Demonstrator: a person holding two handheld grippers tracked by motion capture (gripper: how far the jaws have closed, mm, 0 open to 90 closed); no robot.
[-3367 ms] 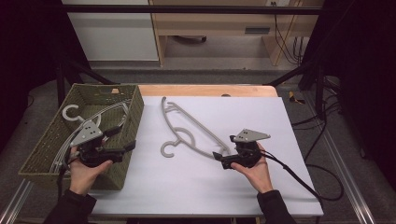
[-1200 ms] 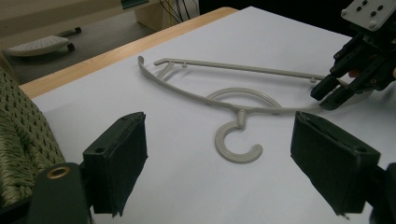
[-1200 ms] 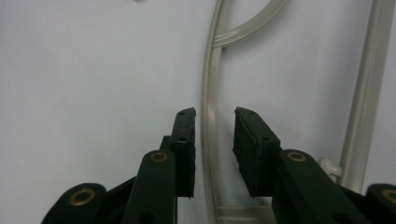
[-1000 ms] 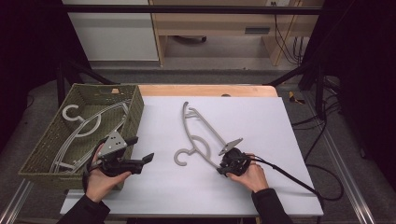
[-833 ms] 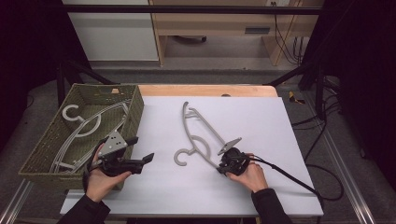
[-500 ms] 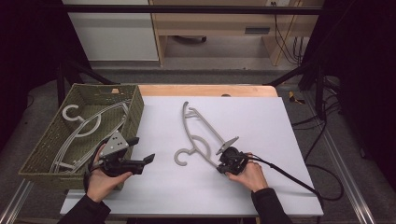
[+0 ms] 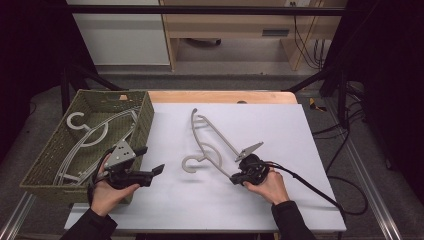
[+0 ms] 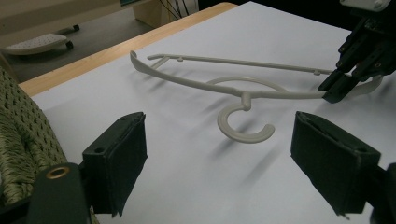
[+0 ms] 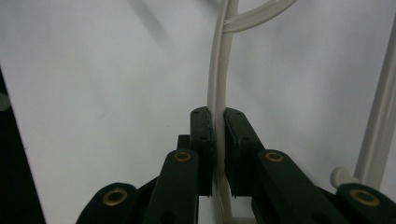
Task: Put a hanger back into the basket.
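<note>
On the white bench (image 7: 300, 130), a pale grey hanger (image 7: 207, 145) lies near the middle, its hook (image 8: 243, 123) curling toward the front edge and lifted slightly off the surface. The right gripper (image 7: 236, 179), held in the person's right hand (image 7: 267, 185) toward the front right, has its jaws pinched tight on one arm of the hanger. The left gripper (image 7: 157, 170), in the left hand (image 7: 105, 192) at the front left corner, points toward the hook with its jaws spread wide, holding nothing. At the left edge of the bench sits an olive woven basket (image 7: 145, 117) with more hangers (image 7: 87, 132) inside.
</note>
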